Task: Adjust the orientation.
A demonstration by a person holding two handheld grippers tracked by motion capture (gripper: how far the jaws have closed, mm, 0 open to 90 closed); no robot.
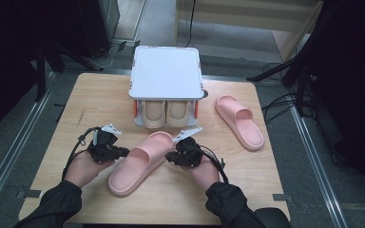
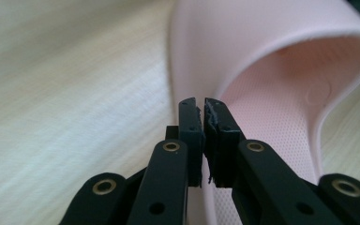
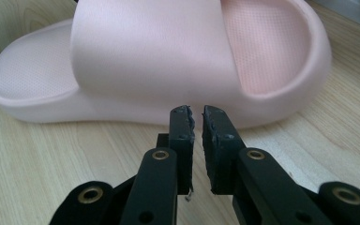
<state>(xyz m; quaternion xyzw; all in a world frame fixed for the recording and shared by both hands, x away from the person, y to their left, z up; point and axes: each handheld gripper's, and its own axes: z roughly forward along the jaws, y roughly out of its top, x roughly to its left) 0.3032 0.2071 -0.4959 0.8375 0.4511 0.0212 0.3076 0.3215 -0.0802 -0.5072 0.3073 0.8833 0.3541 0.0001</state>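
A pink slipper (image 1: 140, 164) lies slantwise on the wooden table (image 1: 95, 95) between my two hands. My left gripper (image 1: 123, 152) is at its left side with the jaws together and nothing between them. In the left gripper view the black jaws (image 2: 200, 101) hover over the slipper's rim (image 2: 262, 56), at the strap's opening. My right gripper (image 1: 168, 156) is at the slipper's right side. Its jaws (image 3: 196, 110) leave only a thin slit, hold nothing, and stop just short of the sole wall (image 3: 122, 115). A second pink slipper (image 1: 240, 121) lies at the right.
A white shoe rack (image 1: 166, 71) stands at the back middle, with two beige slippers (image 1: 166, 114) tucked under its top. The table's front edge runs close to my sleeves. Metal rails flank the table on both sides.
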